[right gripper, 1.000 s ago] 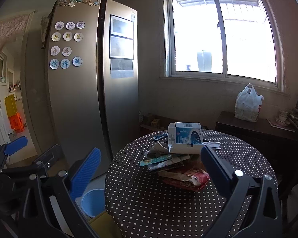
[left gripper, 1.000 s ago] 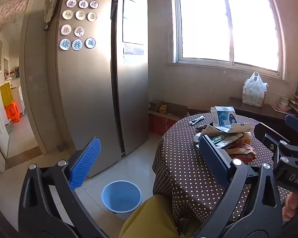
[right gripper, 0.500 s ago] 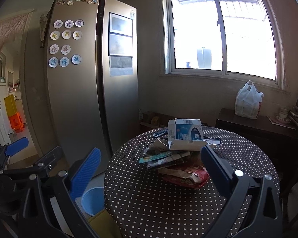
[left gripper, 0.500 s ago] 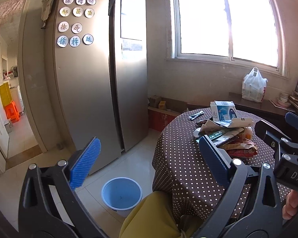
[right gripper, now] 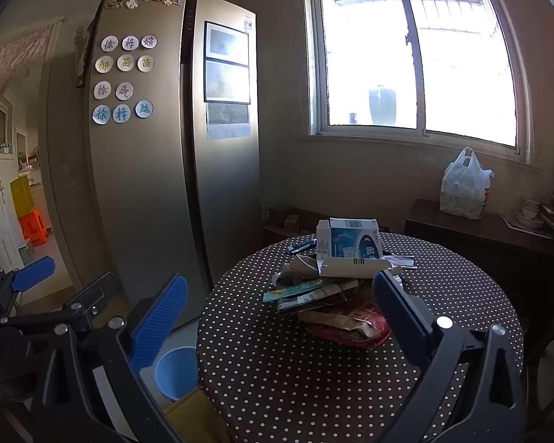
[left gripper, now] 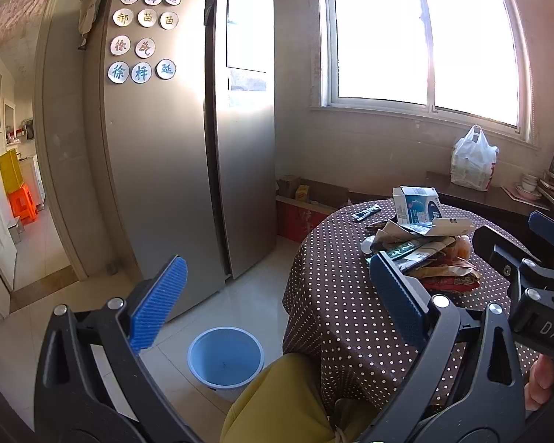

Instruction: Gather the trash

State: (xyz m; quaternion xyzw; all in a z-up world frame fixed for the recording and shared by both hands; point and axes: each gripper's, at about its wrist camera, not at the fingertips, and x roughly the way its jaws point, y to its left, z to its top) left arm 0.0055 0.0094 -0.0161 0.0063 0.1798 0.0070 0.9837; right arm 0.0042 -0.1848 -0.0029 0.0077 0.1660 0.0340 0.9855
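- Your left gripper (left gripper: 273, 299) hangs with its 2 blue pads spread wide and nothing between them, aimed past the left edge of the table (left gripper: 350, 317) toward the floor.
- Your right gripper (right gripper: 280, 317) is likewise released and empty, pointing straight at the trash pile (right gripper: 332, 295) in the middle of the table.
- Neither gripper touches anything, so I judge that no item is in hand and the collecting has not visibly begun.
- You have the trash heaped together on the polka-dot cloth: a blue and white carton (right gripper: 349, 243) stands at the far side of the heap, flattened wrappers and paper lie beneath it, and a crumpled red packet (right gripper: 350, 328) sits at the near edge.
- A small dark wrapper (right gripper: 303, 246) lies apart from the heap, on the far left of the table.
- You have the blue bin (left gripper: 225, 356) on the tiled floor to the left of the table, near the fridge (left gripper: 166, 147); in the left view its inside shows no rubbish that I can make out.
- All of the pile is therefore left to move, by my reading, and the red packet is the nearest piece to your right gripper.
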